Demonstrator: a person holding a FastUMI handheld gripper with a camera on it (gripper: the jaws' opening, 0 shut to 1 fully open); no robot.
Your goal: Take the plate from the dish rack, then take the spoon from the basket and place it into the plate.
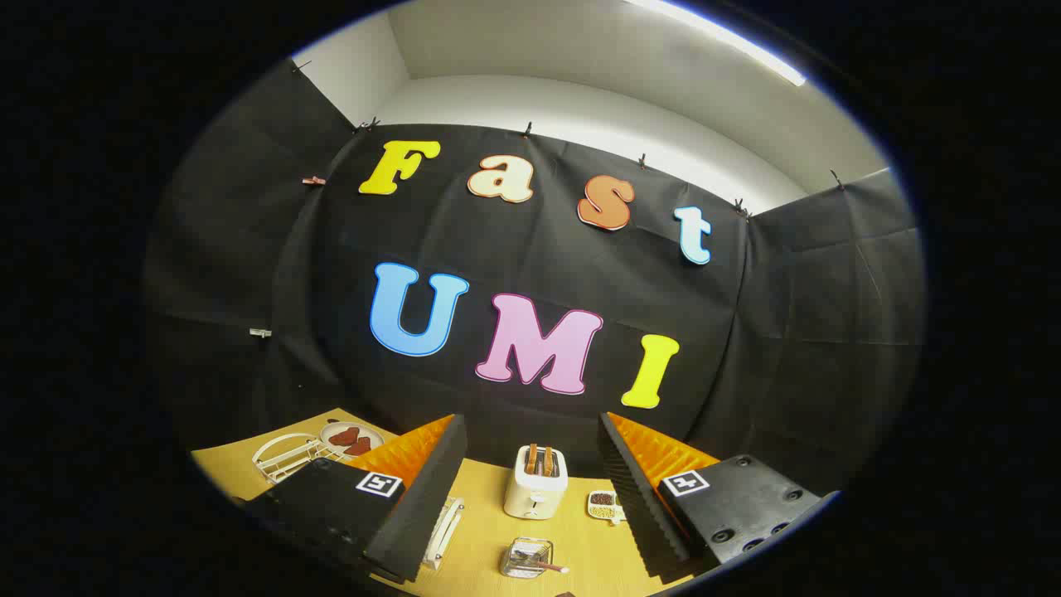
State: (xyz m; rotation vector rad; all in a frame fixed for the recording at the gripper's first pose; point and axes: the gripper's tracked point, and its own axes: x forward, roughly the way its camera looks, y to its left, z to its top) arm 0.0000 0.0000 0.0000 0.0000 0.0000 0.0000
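My gripper (530, 427) is held above the wooden table (481, 514), tilted up toward the booth wall, and is open with nothing between its fingers. Below the gap between the fingers stands a small wire mesh basket (525, 557) with a spoon (550, 566) lying in it, handle pointing right. A white rack (443, 526) peeks out from behind the left finger (419, 489); most of it is hidden, and I cannot tell whether a plate stands in it.
A white toaster (535, 482) with two slices in it stands beyond the basket, between the fingers. A small dish of grains (605, 504) sits to its right. Far left are a white wire holder (283, 456) and a plate with reddish pieces (352, 437).
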